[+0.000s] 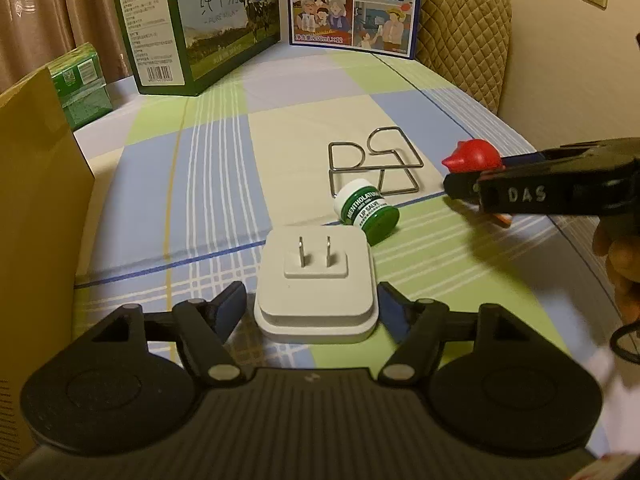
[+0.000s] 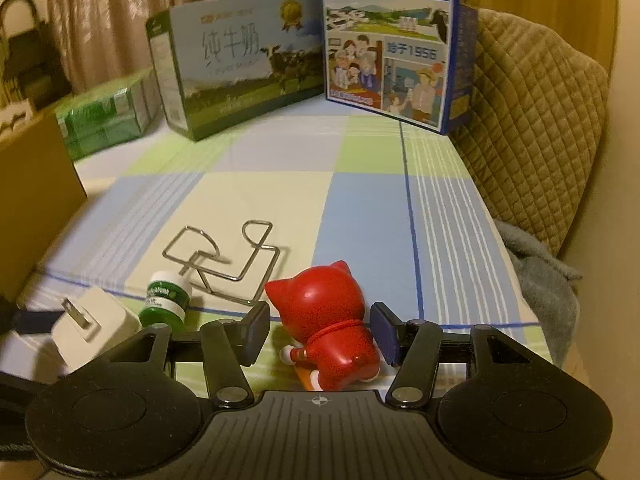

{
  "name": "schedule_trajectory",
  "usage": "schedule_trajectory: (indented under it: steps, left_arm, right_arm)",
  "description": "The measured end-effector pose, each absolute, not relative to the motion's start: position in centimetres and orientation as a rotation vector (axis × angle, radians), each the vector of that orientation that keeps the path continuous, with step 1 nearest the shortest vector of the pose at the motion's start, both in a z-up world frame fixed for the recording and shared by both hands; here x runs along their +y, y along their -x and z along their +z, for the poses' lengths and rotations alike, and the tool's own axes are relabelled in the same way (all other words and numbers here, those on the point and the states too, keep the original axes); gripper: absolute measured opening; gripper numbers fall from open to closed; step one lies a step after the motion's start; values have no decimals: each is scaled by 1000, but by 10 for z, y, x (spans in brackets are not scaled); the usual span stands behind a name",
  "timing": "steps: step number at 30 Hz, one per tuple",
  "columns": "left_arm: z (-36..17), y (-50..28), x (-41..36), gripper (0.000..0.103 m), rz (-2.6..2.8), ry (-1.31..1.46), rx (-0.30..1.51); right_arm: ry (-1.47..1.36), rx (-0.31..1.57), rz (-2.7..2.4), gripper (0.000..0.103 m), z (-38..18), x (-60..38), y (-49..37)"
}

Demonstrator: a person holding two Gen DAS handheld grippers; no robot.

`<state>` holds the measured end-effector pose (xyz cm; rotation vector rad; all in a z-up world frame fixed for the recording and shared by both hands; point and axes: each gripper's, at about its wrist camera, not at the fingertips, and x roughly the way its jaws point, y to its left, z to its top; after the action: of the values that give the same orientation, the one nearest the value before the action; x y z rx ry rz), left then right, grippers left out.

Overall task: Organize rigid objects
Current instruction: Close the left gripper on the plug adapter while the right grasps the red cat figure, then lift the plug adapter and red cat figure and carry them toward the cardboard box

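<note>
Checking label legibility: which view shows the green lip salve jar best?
Left wrist view: the green lip salve jar lies on its side in the open, label readable, beside the white plug adapter. In the right wrist view it sits near the left edge, smaller, its label blurred.

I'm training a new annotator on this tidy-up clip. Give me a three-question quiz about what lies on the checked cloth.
1. True or false: the white plug adapter lies with its prongs pointing up.
2. Which object sits between the right gripper fingers? A) green lip salve jar B) red cat figurine C) bent wire stand
3. Fill in: the jar lies on its ____.

Key: 1 true; 2 B; 3 side.
</note>
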<state>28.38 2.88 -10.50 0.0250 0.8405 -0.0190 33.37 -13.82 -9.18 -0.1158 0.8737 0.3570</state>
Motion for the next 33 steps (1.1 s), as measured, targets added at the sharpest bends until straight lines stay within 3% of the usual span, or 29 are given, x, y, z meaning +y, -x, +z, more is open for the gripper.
schedule_trajectory:
  steps: [4,7,13,16,33]
  left_arm:
    - [-107,-285,31,68,-16,6,834]
    - [-108,-287,32,68,-18,12,823]
    - [-109,-289,34,67,-29,8,817]
    - [-108,-289,33,61,-37,8,814]
    - [-101,-235,7,60,-78,-13,864]
  right_arm:
    - [179,873,352,53,-97,-134,-332]
    - [184,878,350,46,-100,-134,-330]
    - [176,890,342,46,-97,-135,-327]
    - [172,894,340,46,-96,-134,-322]
    - [83,983,313,45,-65,-143,-255]
